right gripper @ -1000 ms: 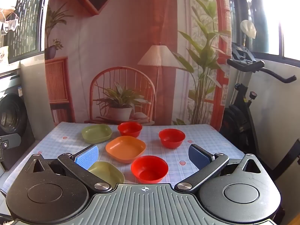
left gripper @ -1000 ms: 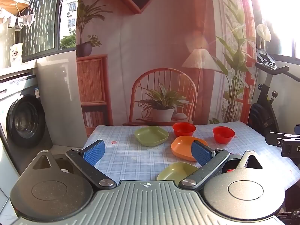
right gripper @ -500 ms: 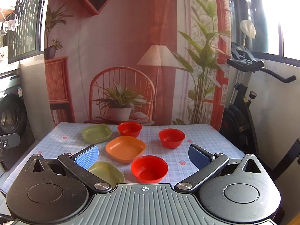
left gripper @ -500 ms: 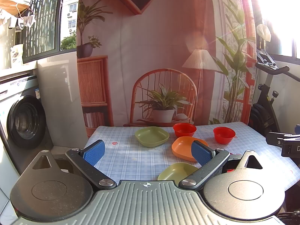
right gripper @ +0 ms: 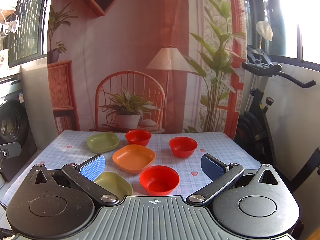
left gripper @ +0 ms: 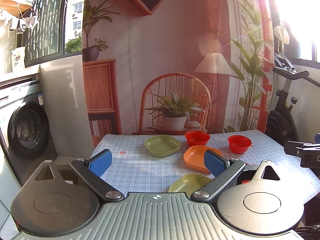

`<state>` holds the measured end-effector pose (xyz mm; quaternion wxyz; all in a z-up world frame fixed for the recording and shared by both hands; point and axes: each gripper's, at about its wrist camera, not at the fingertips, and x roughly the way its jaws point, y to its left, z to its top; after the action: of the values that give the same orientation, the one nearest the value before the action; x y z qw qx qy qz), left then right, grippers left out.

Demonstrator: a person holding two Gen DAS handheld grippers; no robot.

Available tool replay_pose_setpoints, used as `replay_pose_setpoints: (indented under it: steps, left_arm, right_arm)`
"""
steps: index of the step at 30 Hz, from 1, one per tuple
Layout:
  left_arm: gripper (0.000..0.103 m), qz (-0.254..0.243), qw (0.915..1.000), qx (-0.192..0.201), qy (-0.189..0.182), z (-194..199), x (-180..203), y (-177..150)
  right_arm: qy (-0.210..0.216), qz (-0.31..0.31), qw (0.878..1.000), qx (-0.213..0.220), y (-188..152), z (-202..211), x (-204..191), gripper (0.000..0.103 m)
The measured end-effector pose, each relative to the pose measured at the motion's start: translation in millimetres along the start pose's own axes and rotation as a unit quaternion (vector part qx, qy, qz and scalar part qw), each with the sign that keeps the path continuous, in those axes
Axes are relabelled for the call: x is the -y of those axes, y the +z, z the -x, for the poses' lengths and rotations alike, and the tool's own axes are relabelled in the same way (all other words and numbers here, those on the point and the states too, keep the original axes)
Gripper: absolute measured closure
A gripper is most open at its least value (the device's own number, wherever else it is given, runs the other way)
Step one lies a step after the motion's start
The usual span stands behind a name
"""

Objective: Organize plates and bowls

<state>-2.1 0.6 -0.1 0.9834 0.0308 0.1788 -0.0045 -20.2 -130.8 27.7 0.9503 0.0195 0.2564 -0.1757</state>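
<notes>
An orange plate (right gripper: 133, 158), two green plates (right gripper: 103, 142) and three red bowls (right gripper: 159, 179) sit apart on the checked table (right gripper: 216, 150), beyond both sets of jaws. The right gripper (right gripper: 153, 167) is spread wide, holding nothing, the nearest red bowl between its fingers. The left gripper (left gripper: 158, 161) is equally wide and empty, the near green plate (left gripper: 190, 182) by its right finger.

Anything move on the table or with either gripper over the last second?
No visible change. The left gripper and right gripper both hang open and empty short of the dishes; the orange plate, the green plates and the red bowls sit where they were on the checked tablecloth.
</notes>
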Motion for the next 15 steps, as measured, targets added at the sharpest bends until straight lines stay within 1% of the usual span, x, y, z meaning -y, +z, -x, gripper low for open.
replay_pose_setpoints:
  steps: [15]
  left_arm:
    - [0.003, 0.000, 1.0000, 0.000, 0.000, -0.1, 0.1, 0.2]
  right_arm:
    - [0.000, 0.000, 1.000, 0.001, 1.5, 1.7, -0.4, 0.000]
